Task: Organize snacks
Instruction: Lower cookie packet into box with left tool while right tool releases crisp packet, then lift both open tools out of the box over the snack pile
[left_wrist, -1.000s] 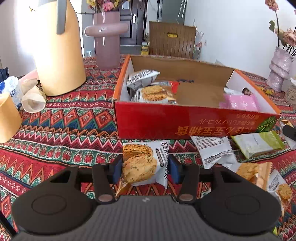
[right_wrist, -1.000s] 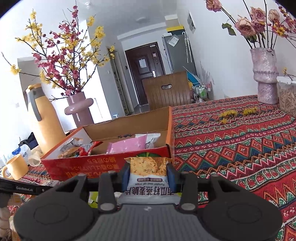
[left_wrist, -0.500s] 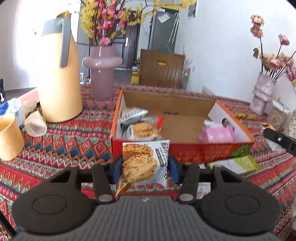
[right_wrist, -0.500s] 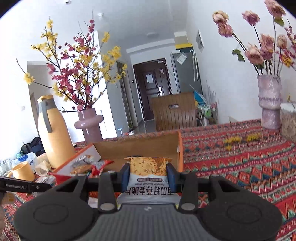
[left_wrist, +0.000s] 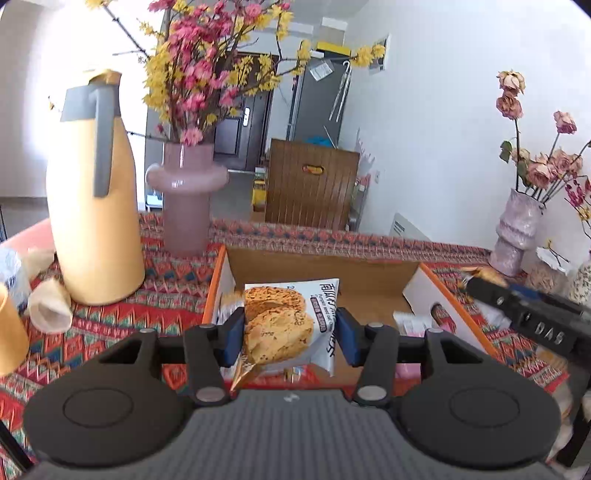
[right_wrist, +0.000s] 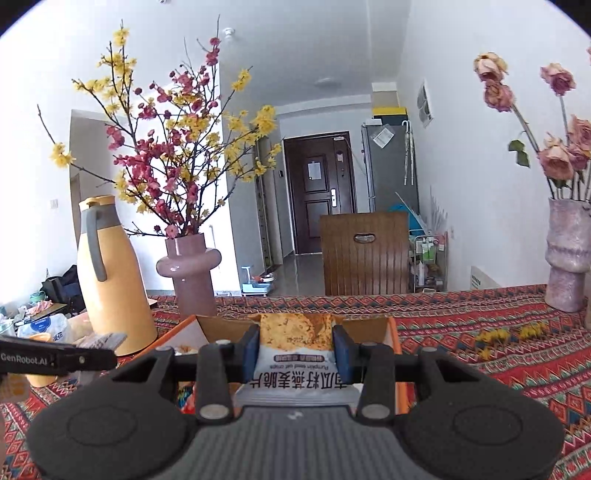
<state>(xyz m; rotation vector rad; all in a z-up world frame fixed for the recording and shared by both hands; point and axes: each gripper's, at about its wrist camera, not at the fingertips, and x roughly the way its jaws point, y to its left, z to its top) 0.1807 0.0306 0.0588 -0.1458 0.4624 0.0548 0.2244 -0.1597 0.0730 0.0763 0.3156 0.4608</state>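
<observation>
My left gripper (left_wrist: 290, 338) is shut on a white oat-cookie snack packet (left_wrist: 291, 325) and holds it in the air over the near wall of the open red cardboard box (left_wrist: 218, 280). Other packets lie in the box, a pink one (left_wrist: 410, 325) at the right. My right gripper (right_wrist: 295, 350) is shut on a white packet with an orange top (right_wrist: 295, 347), held above the same box (right_wrist: 393, 332). The right gripper's body shows at the right of the left wrist view (left_wrist: 532, 314); the left gripper's shows at the left of the right wrist view (right_wrist: 55, 358).
A tall yellow thermos jug (left_wrist: 94, 206) and a pink vase of flowers (left_wrist: 186, 195) stand left of the box on the patterned tablecloth (right_wrist: 498, 369). A mauve vase of roses (left_wrist: 517, 229) stands far right. A yellow cup (left_wrist: 9, 332) and crumpled paper (left_wrist: 48, 306) sit at left.
Both grippers have risen with their packets and moved toward the box; the table surface and loose packets in front of the box have dropped out of view.
</observation>
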